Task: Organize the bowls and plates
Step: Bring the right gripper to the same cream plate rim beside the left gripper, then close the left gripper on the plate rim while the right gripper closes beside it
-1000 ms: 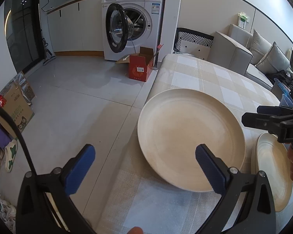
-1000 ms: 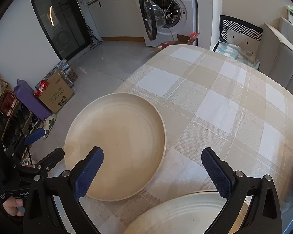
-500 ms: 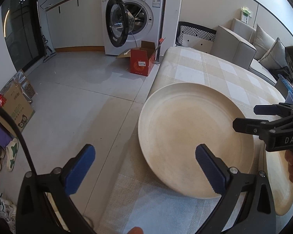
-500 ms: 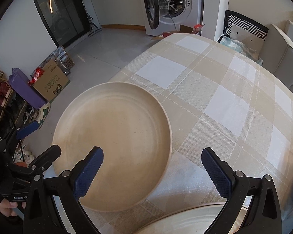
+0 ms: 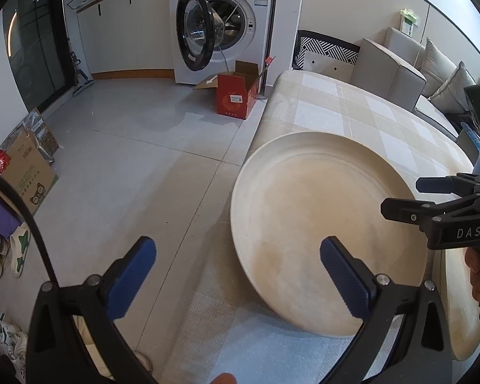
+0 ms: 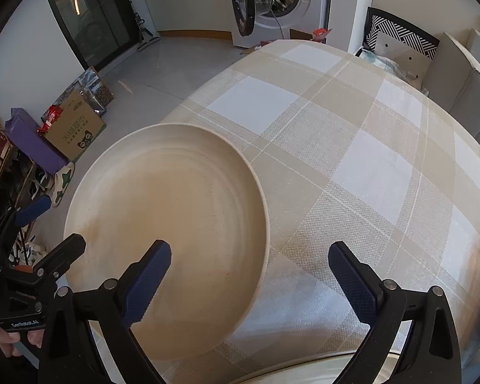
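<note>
A large cream plate lies at the left edge of the checked table; it also shows in the right wrist view. My left gripper is open and empty, its right finger over the plate's near rim and its left finger out over the floor. My right gripper is open and empty, straddling the plate's right rim. A second cream plate lies nearer me to the right, its rim showing at the bottom of the right wrist view. The right gripper shows in the left wrist view.
The checked tablecloth stretches away behind the plates. The table's left edge drops to a tiled floor. A washing machine with its door open, a red box and a sofa stand beyond.
Both grippers have moved closer to the large plate, which now looms bigger in both views. My right gripper has come in over the plate's right rim. Both stay open.
</note>
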